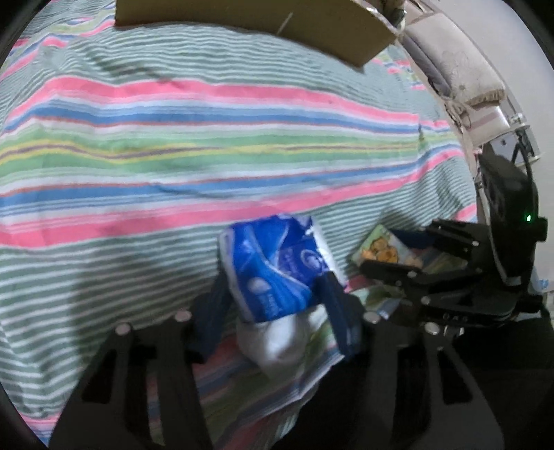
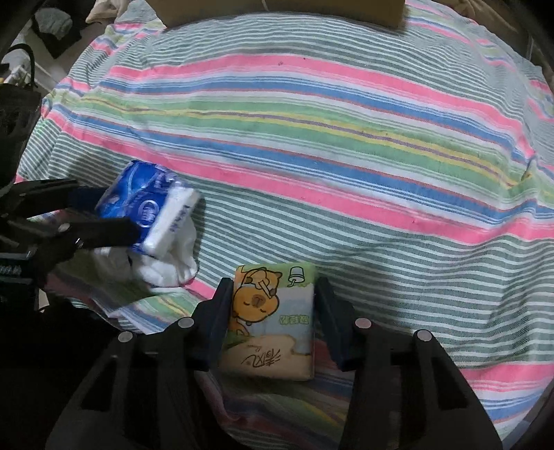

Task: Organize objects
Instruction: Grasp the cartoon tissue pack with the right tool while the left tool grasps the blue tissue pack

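My left gripper (image 1: 273, 287) is shut on a blue tissue pack (image 1: 273, 266) and holds it above the striped bedsheet (image 1: 207, 145); a white cloth (image 1: 277, 339) lies under it. The pack (image 2: 145, 207) and the left gripper (image 2: 100, 211) also show in the right wrist view. My right gripper (image 2: 273, 287) is closed around a green and yellow tissue pack with a cartoon animal (image 2: 273, 318), its fingers touching both sides. That pack (image 1: 381, 249) and the right gripper (image 1: 401, 252) also show in the left wrist view.
A cardboard box (image 1: 263, 24) sits at the far edge of the bed, also in the right wrist view (image 2: 284, 10). A pillow (image 1: 460, 65) lies at the far right. Dark clutter (image 2: 20, 114) stands beside the bed on the left.
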Available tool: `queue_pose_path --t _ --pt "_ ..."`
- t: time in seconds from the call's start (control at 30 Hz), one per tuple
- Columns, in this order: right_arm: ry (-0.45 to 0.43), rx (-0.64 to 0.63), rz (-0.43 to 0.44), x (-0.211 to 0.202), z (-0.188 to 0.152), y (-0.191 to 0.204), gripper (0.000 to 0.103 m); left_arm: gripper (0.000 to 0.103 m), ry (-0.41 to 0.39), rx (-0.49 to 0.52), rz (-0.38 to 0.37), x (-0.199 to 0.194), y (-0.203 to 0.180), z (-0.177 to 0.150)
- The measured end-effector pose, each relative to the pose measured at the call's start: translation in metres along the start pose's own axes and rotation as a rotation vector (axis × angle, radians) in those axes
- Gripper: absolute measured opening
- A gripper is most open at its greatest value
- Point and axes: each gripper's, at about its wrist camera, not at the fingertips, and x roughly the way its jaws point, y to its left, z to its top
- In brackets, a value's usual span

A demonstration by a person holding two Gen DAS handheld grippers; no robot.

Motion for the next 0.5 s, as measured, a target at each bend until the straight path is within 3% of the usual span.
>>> queue_pose_path --t 0.27,0.5 --pt "-0.050 0.009 0.017 -0.013 0.004 0.002 0.049 0.021 -0.042 0.038 -0.055 -0.008 0.006 0.006" --pt "-0.083 0.022 0.022 -0.023 0.008 0.000 0.050 0.014 -0.085 0.090 -0.041 -0.017 -0.007 0.010"
